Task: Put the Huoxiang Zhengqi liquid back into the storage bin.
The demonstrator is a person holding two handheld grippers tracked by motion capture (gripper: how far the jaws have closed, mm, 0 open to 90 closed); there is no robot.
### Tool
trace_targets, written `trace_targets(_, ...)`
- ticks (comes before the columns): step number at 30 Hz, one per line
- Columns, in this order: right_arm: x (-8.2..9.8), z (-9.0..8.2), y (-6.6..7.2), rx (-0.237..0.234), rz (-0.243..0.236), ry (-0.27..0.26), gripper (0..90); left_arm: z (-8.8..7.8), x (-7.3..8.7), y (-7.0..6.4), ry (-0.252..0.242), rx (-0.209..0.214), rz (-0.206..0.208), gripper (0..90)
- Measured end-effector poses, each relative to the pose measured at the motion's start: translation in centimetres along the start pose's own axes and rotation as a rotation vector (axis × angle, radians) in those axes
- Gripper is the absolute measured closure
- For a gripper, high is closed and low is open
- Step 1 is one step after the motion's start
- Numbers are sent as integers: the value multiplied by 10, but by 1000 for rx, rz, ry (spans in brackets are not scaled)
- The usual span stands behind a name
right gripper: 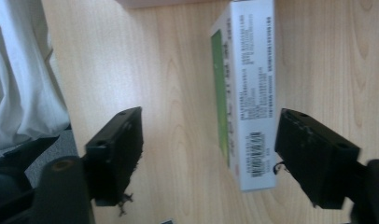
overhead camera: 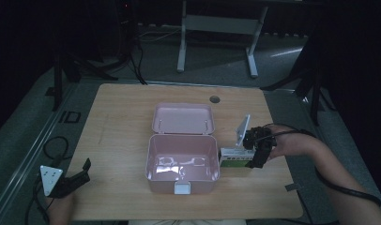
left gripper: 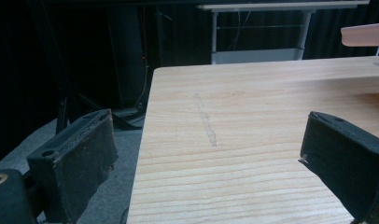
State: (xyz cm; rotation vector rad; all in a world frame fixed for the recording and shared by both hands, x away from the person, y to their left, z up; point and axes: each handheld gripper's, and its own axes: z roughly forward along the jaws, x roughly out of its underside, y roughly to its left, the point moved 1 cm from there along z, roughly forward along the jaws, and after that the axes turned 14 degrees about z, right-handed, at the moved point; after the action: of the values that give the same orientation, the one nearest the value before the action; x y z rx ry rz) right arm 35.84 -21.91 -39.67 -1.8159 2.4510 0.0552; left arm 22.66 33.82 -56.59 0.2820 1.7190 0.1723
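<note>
Carton (overhead camera: 235, 158), white with a green face and fine black print, is lying on the table (overhead camera: 123, 122) just beside the open pink box (overhead camera: 182, 161), on its right. Right gripper (overhead camera: 254, 152) is hovering over the carton's far end, jaws spread, one pad close by the carton, the other well clear. Left gripper (overhead camera: 78, 173) is resting at the table's near-left edge, jaws gaping, holding nothing.

Two grippers: left (overhead camera: 83, 169) at table's near-left corner, right (overhead camera: 259, 157) at far side of pink case.
One pink case (overhead camera: 181, 164), lid open, left of right gripper.
One white-green box (right gripper: 246, 88), lying between right gripper's jaws, close to one jaw, clear gap to other.
One wooden table (overhead camera: 123, 117) under both grippers.
One white desk frame (overhead camera: 217, 28) on floor, well beyond both.
</note>
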Motion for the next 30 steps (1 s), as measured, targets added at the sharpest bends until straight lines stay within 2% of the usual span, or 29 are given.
trace_targets(3, -3, 4, -9, 3, -2, 23, 285, 0, 0, 0, -1, 1, -3, 38)
trace_targets(9, -7, 11, -22, 10, 8, 33, 335, 0, 0, 0, -1, 4, -2, 38)
trace_targets(10, -9, 17, -26, 0, 7, 55, 361, 0, 0, 0, -1, 4, -2, 38)
trace_targets(16, -14, 34, -31, 0, 10, 104, 403, 0, 0, 0, -2, 4, -3, 38)
trace_targets(27, -21, 51, -38, -6, 3, 119, 471, 0, 0, 0, -1, 7, -2, 38)
trace_targets(30, -22, 55, -38, 4, -4, 132, 484, 0, 0, 0, -2, 7, 0, 38)
